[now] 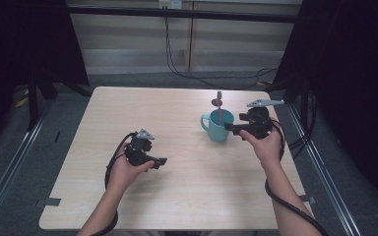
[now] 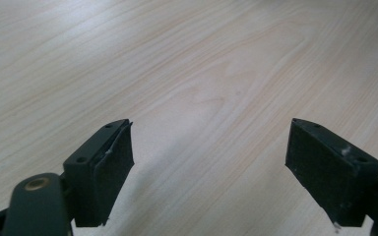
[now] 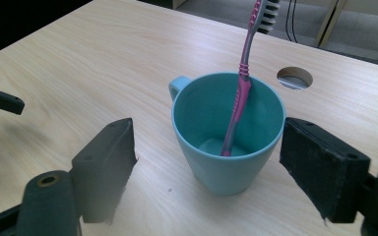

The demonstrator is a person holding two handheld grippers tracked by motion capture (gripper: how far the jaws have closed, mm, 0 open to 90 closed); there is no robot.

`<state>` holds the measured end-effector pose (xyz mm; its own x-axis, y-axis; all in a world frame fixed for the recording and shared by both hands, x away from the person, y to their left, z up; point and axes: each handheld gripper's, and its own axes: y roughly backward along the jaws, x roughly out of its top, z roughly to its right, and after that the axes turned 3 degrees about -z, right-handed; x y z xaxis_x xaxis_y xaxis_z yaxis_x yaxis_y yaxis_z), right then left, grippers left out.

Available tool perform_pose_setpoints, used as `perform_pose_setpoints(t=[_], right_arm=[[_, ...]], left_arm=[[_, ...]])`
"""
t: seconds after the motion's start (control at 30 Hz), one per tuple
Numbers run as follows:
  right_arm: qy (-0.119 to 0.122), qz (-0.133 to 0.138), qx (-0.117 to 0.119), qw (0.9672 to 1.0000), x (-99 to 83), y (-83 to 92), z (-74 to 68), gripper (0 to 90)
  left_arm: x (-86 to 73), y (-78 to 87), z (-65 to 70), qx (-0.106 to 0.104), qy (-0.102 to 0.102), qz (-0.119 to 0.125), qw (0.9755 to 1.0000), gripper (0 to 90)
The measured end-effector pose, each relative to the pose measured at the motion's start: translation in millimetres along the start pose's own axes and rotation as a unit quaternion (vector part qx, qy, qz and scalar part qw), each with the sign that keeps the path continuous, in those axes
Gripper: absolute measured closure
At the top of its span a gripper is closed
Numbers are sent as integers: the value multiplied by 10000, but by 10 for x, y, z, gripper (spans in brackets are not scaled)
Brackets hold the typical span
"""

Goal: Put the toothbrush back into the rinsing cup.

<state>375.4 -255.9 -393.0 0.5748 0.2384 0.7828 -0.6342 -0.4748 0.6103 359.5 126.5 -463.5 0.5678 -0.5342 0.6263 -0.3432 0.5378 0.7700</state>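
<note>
Teal glossy mug (image 3: 226, 135) holds pink ribbed toothbrush (image 3: 240, 93); right tool (image 3: 226, 167) spread, left tool (image 2: 209, 172) spread over woodgrain table (image 2: 187, 73).

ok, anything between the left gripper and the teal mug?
Nothing: in the high view, bare light wooden table separates the left gripper from the teal mug.

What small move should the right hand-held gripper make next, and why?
Probably draw back a little from the teal mug. The right hand-held gripper has its jaws open on either side of the mug without pressing it, and the pink toothbrush already stands inside, leaning on the rim.
</note>
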Motion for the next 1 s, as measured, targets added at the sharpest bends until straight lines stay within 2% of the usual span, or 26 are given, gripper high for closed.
perform_pose_setpoints(t=[0.3,0.73,1.0], right_arm=[[134,-55,92,9999,-86,41,-69,190],[166,-24,228,9996,-196,185,-120,163],[249,-88,231,9994,-314,273,-147,160]], left_arm=[[-33,36,-53,-25,45,39,10000,158],[-100,91,-108,-41,128,62,9999,151],[-157,116,-117,-85,44,44,9999,151]])
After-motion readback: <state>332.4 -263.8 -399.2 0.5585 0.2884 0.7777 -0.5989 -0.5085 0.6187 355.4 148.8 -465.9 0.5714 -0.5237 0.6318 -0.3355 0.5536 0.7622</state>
